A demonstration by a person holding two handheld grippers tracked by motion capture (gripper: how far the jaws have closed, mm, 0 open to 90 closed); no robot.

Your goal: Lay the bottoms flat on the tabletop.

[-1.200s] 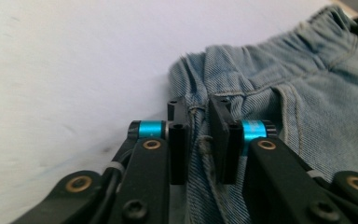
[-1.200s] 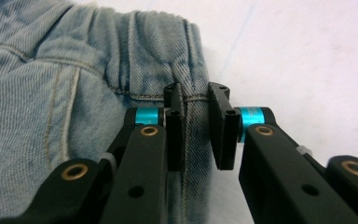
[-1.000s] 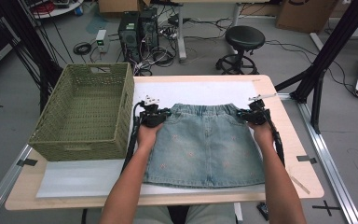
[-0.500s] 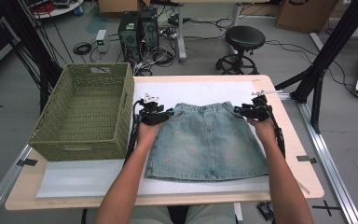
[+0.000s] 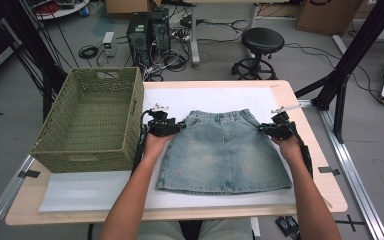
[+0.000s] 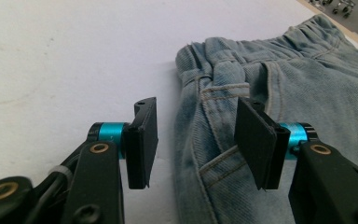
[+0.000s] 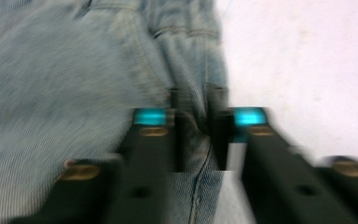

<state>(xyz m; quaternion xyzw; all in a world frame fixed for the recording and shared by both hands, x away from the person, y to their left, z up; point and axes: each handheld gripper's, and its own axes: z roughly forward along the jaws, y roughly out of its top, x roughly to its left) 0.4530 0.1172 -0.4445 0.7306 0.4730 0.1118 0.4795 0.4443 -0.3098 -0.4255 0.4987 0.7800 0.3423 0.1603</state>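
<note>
Presently: pale-blue denim skirt (image 5: 223,152) lying flat on the white sheet (image 5: 95,186), waistband away from the person, hem near, length running front to back. Left gripper (image 5: 178,127) has just opened, straddling a waist corner; right gripper (image 5: 263,128) closing narrow over the opposite side seam.

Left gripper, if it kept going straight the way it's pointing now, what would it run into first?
Probably the denim skirt: the left gripper has open jaws straddling its side seam, with the waistband corner bunched just ahead. Depth there is hard to judge.
</note>
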